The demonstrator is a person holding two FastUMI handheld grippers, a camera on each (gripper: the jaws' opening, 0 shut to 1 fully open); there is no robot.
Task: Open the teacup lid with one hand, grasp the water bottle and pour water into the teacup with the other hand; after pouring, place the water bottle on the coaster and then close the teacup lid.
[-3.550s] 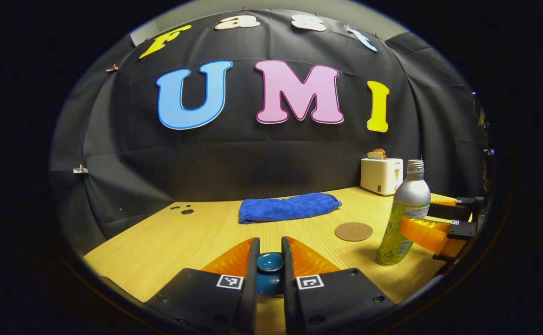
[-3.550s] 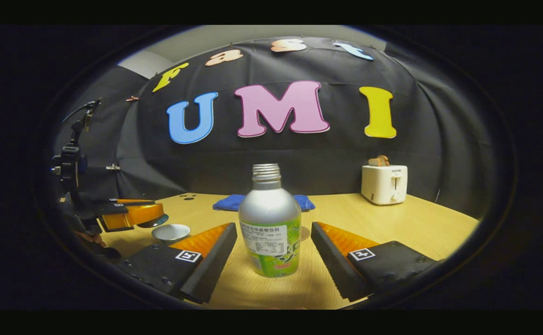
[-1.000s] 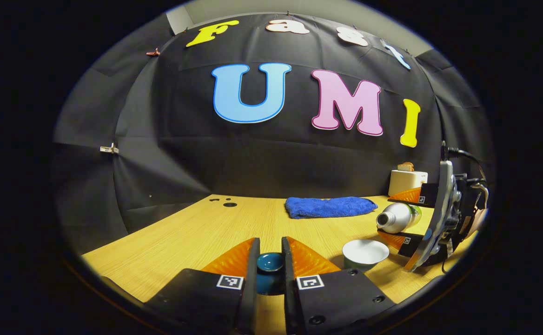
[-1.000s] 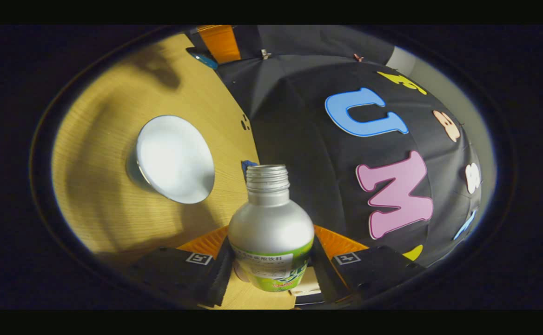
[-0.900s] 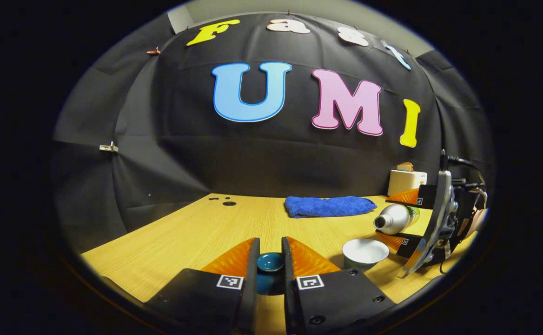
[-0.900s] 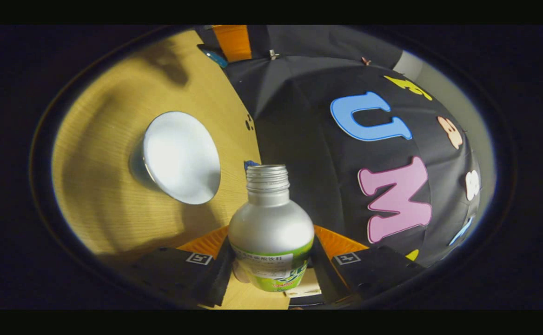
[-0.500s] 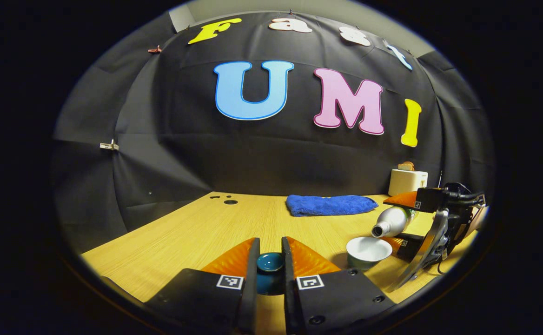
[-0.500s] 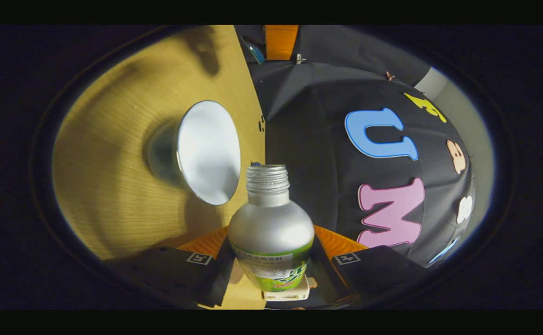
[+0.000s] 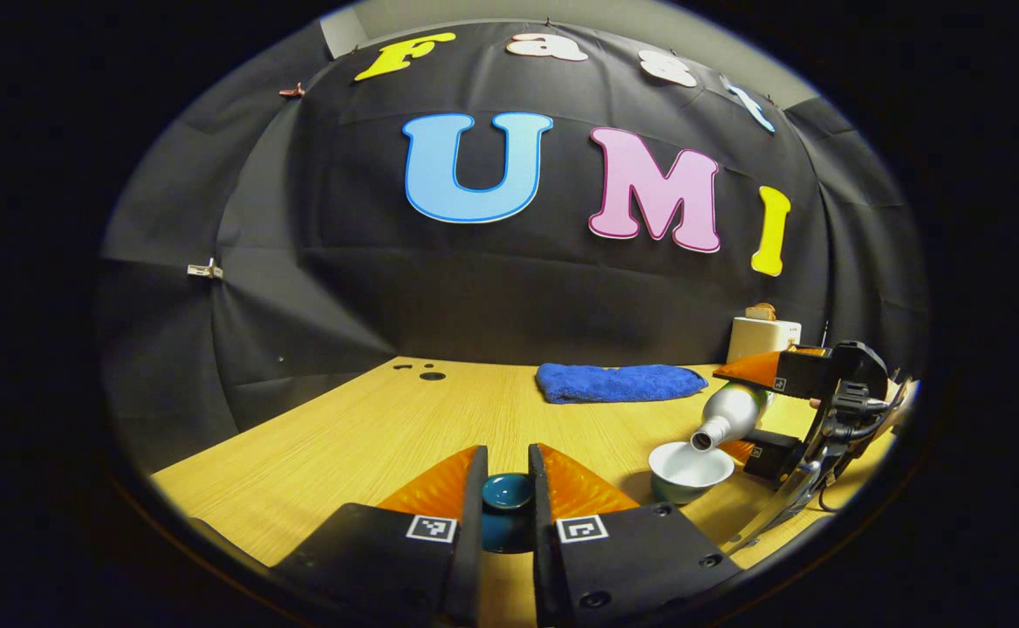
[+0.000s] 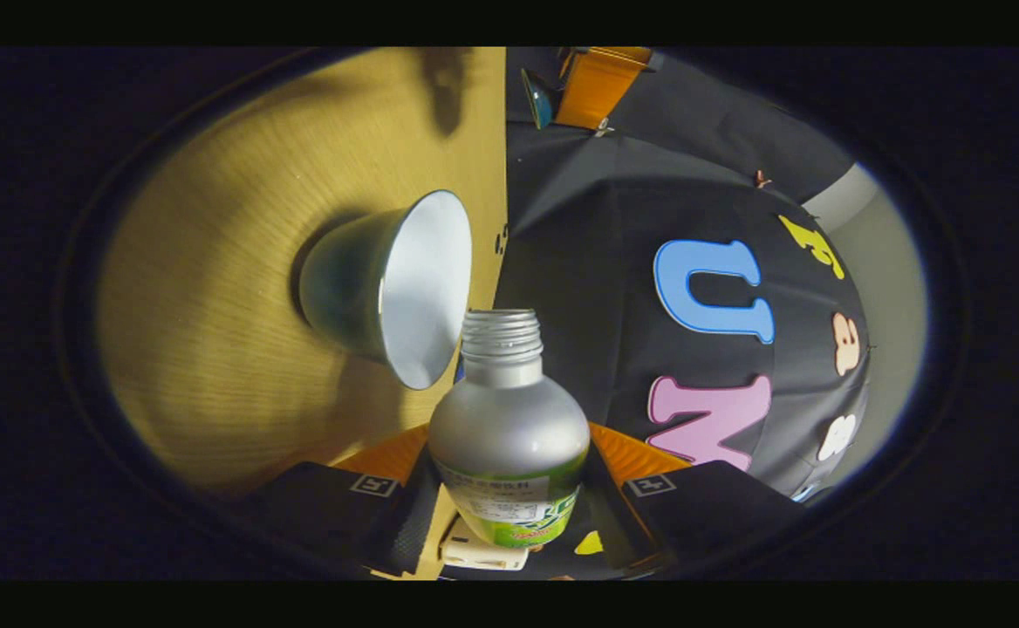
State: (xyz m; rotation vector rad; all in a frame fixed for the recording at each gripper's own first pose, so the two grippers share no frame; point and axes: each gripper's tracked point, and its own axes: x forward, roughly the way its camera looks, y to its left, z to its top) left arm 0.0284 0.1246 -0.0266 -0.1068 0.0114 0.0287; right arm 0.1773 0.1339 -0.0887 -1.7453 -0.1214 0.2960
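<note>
The open teacup point(image 9: 690, 467) sits on the bench point(image 9: 370, 445) at about 4 o'clock in the left gripper view, lid off so water can enter. The water bottle point(image 9: 728, 414) tips mouth-down over its rim, apparently pouring. The right gripper point(image 10: 509, 488) has its jaws clamped on the bottle's body. The left gripper point(image 9: 506, 488) holds the blue teacup lid point(image 9: 507, 493) pinched between nearly closed jaws, clear of the cup. A blue towel point(image 9: 618, 383) lies beyond.

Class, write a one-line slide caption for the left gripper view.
Left hand-held gripper holds the lid while the bottle tips over the open teacup.
</note>
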